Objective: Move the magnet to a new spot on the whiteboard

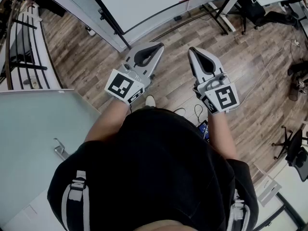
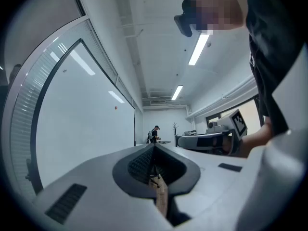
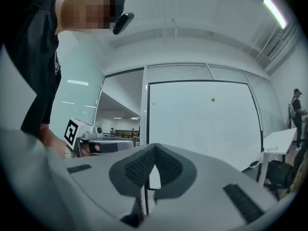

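The magnet (image 3: 213, 99) is a small orange dot high on the whiteboard (image 3: 202, 124), well ahead of my right gripper (image 3: 155, 146). In the left gripper view the magnet (image 2: 116, 108) is a tiny dot on the whiteboard (image 2: 82, 129), which runs along the left. Both grippers are held level in front of the person's body, side by side and far from the board. The left gripper (image 1: 159, 46) and right gripper (image 1: 191, 49) each have their jaws shut tip to tip with nothing between them. Each gripper shows in the other's view.
A glass panel with a metal handle (image 1: 60, 150) stands at the lower left. A black-legged desk (image 1: 221, 13) and an office chair (image 1: 293, 148) stand on the wooden floor (image 1: 255, 76). A person (image 2: 155, 134) stands far down the room, and another (image 3: 294, 110) by a white table (image 3: 279, 141).
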A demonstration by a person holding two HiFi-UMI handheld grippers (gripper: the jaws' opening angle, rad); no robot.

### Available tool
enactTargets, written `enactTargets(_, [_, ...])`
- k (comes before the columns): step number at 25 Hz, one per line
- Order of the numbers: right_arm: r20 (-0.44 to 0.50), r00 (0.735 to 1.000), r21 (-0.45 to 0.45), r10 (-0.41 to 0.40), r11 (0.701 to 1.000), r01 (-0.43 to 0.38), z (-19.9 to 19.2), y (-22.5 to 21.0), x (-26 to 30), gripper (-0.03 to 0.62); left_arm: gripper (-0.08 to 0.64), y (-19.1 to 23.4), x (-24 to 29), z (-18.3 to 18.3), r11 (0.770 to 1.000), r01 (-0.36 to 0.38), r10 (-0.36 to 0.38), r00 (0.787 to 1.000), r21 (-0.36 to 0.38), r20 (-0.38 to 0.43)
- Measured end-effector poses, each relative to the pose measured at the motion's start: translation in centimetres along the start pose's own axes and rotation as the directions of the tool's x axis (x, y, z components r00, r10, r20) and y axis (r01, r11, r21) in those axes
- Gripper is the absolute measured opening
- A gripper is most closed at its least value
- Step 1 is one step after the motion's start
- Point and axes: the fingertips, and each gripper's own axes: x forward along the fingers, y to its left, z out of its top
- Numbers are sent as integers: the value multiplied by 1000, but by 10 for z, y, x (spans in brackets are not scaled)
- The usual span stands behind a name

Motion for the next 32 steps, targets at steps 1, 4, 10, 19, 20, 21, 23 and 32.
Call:
enactTargets(1, [-1,1000,3,-2,1000,2,0,0,-1,0,5,-1,-1,0,1000,-1,1,1000,-2,-1])
enactTargets(4, [-4,1000,0,-5,1000,5,2,0,-5,0,5,-4,-3,3,1000,-3,3,1000,-2,-1])
enactTargets(10, [-14,1000,4,-16,1000,16,1,-3,-9,0,5,-7,-4,5,1000,-1,1,1000,8,-5])
enactTargets(19, [-15,1000,29,-26,999,26,2,-7,-20,0,5,-17,-3,5,1000,2,-2,1000,6,-9])
enactTargets(20, [-11,1000,31,-29,999,29,2,-8,-22,0,5,-19,-3,5,1000,2,-1,1000,7,-7])
enactTargets(21, [-6,999,32,-31,999,31,4,-8,-25,0,5,-20,-2,6,1000,1,-1,1000,8,-6])
enactTargets(23, [0,999,30,-36,999,36,6,-10,-31,0,5,-25,0,7,1000,-1,1,1000,8,-7])
enactTargets(32, [2,998,10,-62,998,62,5,-25,-71,0,5,-62,17,6,1000,-3,4,1000,28,-11])
